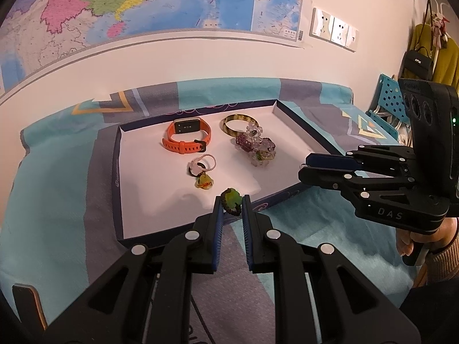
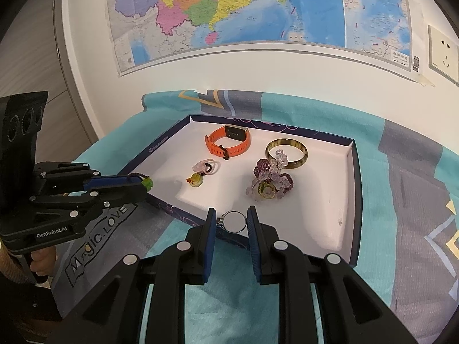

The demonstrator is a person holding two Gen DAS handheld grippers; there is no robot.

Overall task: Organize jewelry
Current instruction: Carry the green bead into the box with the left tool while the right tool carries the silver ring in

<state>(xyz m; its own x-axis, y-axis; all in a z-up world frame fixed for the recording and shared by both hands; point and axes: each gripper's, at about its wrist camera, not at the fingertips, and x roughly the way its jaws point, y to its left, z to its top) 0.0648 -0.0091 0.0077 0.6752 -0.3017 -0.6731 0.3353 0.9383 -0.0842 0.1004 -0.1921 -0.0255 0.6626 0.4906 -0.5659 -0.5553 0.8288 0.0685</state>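
My left gripper [image 1: 231, 205] is shut on a green pendant on a dark cord [image 1: 231, 199], just above the near rim of a white-lined tray [image 1: 114, 172]. The right wrist view shows that left gripper [image 2: 143, 183] with the green pendant [image 2: 148, 183] at its tips. My right gripper [image 2: 231, 222] is shut on a silver ring [image 2: 235, 221] over the tray's near edge [image 2: 183, 218]. In the tray lie an orange watch [image 1: 186, 140], an amber bangle [image 1: 239, 124], a purple and clear bead cluster [image 1: 256, 146] and a pink ring with a yellow charm [image 1: 202, 172].
A teal and grey patterned cloth [image 1: 57, 200] covers the surface under the tray. Behind it are a wall map [image 1: 143, 5] and wall sockets [image 1: 334, 30]. At the far right stand a blue perforated basket [image 1: 387, 94], a black handbag [image 1: 417, 61] and a yellow garment.
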